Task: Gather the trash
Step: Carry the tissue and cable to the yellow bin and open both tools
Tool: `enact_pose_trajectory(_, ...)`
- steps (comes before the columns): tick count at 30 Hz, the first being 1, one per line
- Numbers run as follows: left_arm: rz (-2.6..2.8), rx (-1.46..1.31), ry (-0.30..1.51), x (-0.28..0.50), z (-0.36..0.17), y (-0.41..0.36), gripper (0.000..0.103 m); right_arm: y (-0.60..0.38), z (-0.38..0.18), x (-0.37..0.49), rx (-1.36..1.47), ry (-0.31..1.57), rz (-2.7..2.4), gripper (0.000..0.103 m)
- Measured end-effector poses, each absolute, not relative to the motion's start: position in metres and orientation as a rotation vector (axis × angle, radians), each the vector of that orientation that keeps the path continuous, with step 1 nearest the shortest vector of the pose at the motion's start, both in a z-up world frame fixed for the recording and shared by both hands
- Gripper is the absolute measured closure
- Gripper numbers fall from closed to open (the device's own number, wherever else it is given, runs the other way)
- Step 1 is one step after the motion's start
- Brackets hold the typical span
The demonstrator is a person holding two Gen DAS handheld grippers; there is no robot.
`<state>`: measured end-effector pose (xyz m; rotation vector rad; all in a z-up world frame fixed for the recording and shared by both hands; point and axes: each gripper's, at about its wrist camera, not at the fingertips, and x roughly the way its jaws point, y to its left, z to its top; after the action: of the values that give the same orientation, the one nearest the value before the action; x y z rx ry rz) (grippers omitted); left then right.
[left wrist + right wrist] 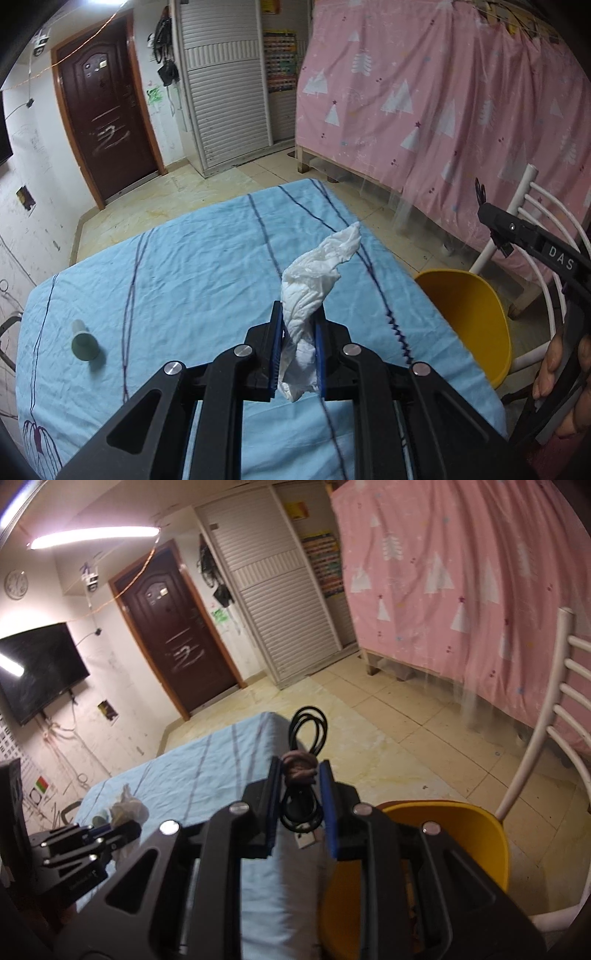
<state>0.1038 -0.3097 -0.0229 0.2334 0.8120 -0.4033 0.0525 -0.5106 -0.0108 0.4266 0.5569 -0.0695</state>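
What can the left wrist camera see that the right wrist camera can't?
Only the left wrist view shows the left gripper shut on the white tissue up close, and a small green bottle plainly on the blue sheet. Only the right wrist view shows the right gripper shut on a coiled black cable, a wall TV and a clock. Both show the yellow bin, brown door and pink curtain.

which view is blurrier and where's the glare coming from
Right wrist view is softer, with smeared edges on the blue sheet and yellow bin; its ceiling tube light blows out white. Left wrist view is crisper: the tissue creases read clearly.
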Motion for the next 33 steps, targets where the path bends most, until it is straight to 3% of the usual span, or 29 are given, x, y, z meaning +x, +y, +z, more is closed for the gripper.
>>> enact_pose_trajectory(29, -0.712, 0.385, 0.835, 0.056, -0.040, -0.462, 0.096, -0.599, -0.035, 0.003, 0.496, 0.519, -0.274, 0.083)
enact_pose_trajectory(30, -0.736, 0.372, 0.836, 0.055, -0.040, -0.464, 0.096, -0.600, -0.035, 0.002, 0.498, 0.518, -0.279, 0.082)
enact_pose_trajectory(33, -0.797, 0.337, 0.833, 0.053, -0.042, -0.468, 0.096, -0.602, -0.034, 0.000, 0.504, 0.509, -0.295, 0.063)
